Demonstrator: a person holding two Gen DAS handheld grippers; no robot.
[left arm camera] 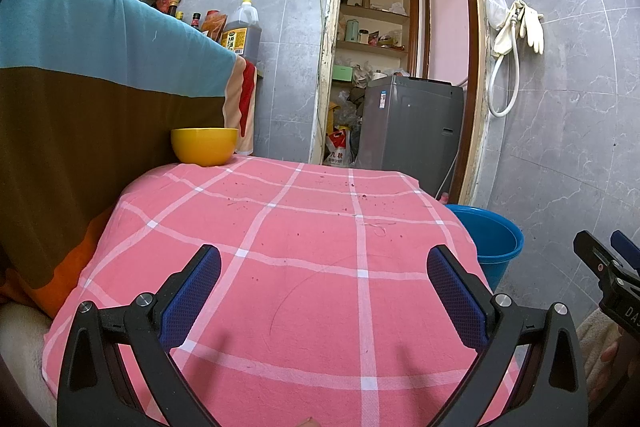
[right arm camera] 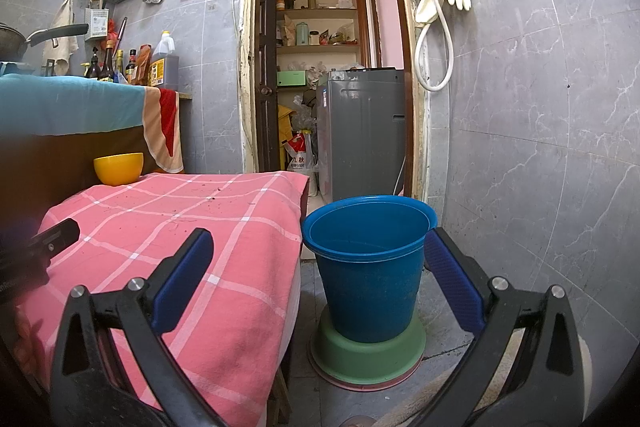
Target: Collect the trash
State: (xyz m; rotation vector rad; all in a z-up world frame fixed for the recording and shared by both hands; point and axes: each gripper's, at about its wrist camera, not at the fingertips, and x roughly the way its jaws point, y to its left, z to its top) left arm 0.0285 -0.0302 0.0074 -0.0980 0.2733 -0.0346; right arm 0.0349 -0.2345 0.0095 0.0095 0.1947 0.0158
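Both claws are spread wide and hold nothing. The left claw (left arm camera: 324, 283) hovers over the pink checked cloth (left arm camera: 304, 307) of the worktop, and the right claw (right arm camera: 318, 267) points past the cloth's edge toward the blue bucket (right arm camera: 368, 279), which stands on the floor on a green base (right arm camera: 368, 355).

The trash seems to be the small dark crumbs (left arm camera: 352, 187) scattered ahead of the left claw, near the far side of the cloth. They are too fine to pinch, I think, so it may be better to sweep them toward the bucket side, or to gather the cloth.

Only the right view shows the bucket's inside and its base; the left view shows the crumbs more clearly, with the yellow bowl (left arm camera: 204, 146) ahead and to the left
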